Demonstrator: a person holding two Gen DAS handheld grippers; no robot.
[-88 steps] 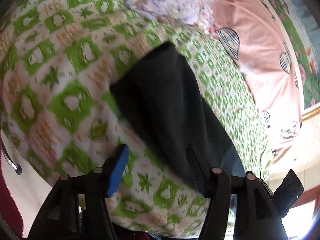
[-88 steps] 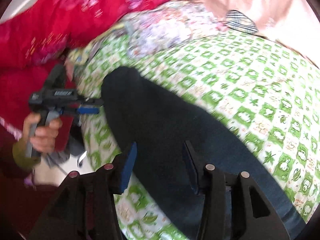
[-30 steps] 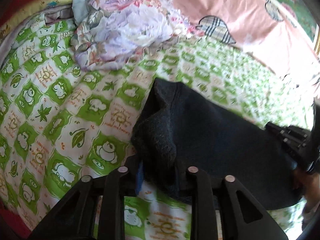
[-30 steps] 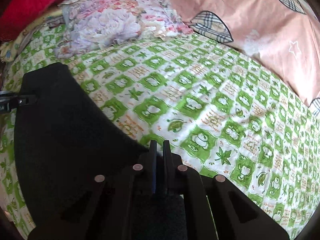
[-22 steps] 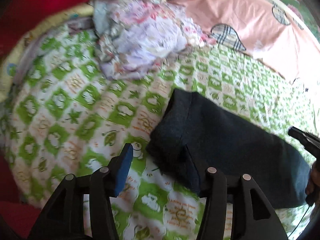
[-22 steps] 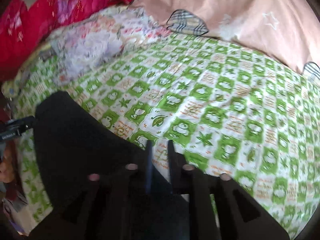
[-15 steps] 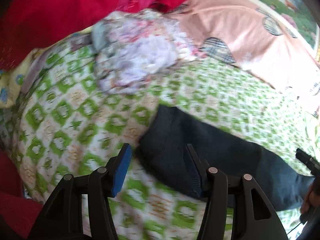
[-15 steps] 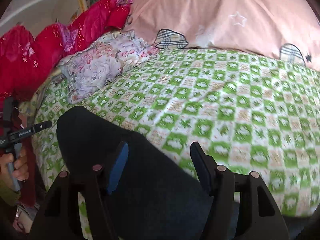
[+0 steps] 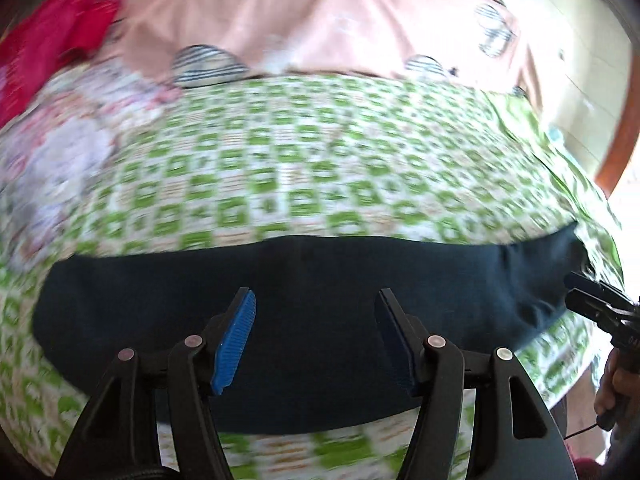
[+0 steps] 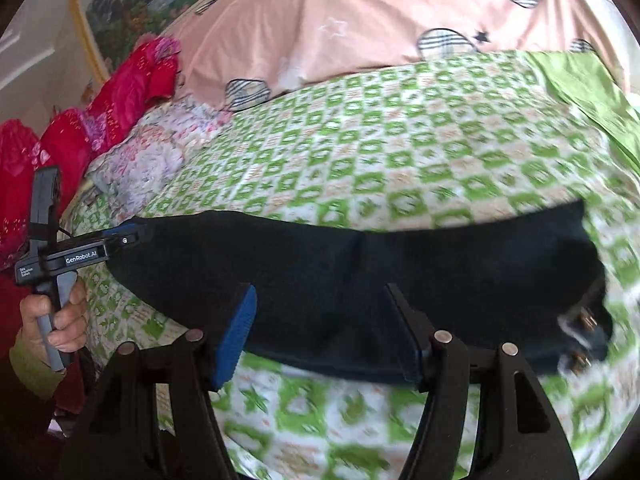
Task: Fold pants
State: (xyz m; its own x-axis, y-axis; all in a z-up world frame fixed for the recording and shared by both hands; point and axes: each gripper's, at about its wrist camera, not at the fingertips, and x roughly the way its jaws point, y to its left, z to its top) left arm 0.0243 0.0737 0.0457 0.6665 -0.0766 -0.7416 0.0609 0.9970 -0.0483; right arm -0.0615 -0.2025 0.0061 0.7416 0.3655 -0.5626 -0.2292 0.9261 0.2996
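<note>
Nearest in the left wrist view, the left hand-held gripper has its jaws apart and still opening, with nothing pinched between its blue pads; a second ago those pads were clamped on a bunched corner of the dark pants. Likewise the right hand-held gripper, fully closed a second ago, now stands with jaws apart and empty. Beneath both, the pants lie as one long flat band across the bed's green-checked sheet, where earlier the left end was lifted in a lump; both views now look across the band rather than along it. At the band's one end the right hand-held gripper enters the left view at the edge, and at the other end the left one, gripped by a hand, appears in the right view. Beyond lie a floral pillow, red bedding and a pink quilt.
</note>
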